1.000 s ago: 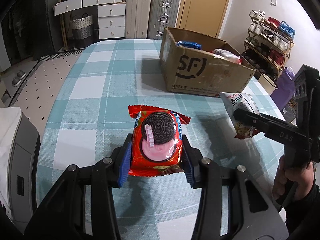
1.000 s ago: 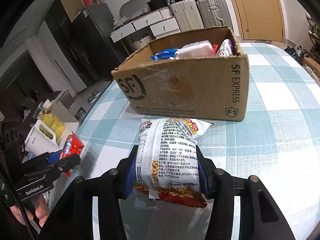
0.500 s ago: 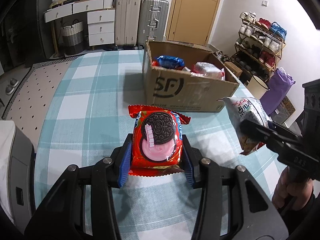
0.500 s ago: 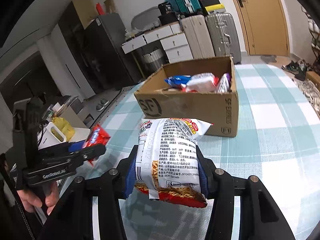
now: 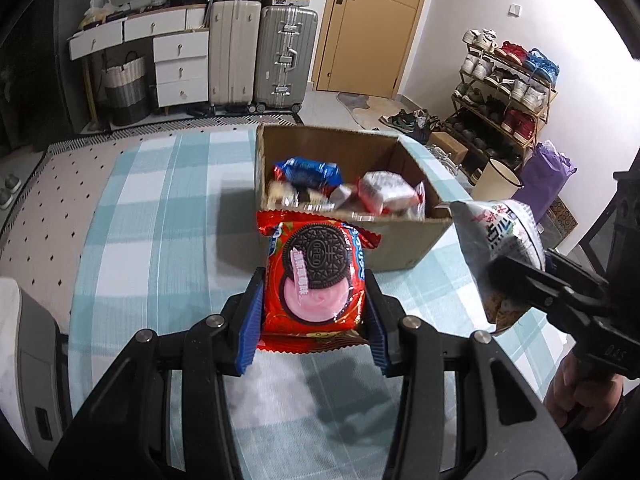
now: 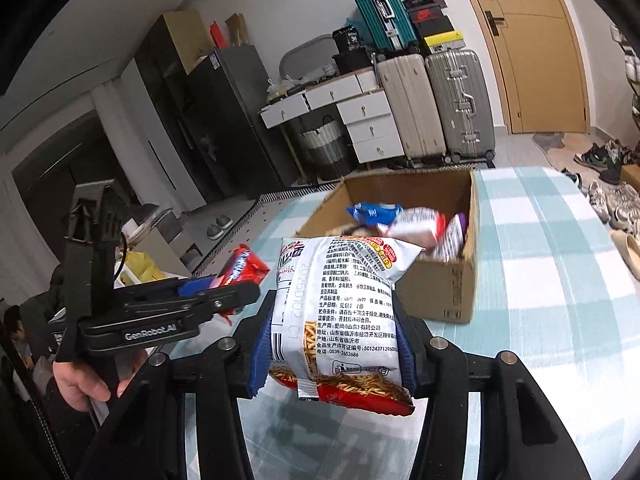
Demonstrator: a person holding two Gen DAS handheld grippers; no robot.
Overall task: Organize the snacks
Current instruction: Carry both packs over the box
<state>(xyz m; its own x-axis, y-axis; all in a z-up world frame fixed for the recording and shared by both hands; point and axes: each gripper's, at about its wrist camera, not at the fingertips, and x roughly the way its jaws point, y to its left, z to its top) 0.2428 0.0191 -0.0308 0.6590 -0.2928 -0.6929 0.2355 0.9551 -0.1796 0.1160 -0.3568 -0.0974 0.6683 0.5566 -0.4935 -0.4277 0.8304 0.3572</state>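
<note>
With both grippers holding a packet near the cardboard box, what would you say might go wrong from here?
1. The cardboard box already holds several packets, so the two new ones may sit high or slide out.
2. The left gripper with its red Oreo packet and the right gripper with its white noodle-snack bag are close together and could collide over the opening.

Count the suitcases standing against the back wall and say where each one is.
3 at least. A beige suitcase stands beside the white drawers, a silver suitcase stands to its right, and a teal suitcase lies on top. The clutter may hide others.
</note>
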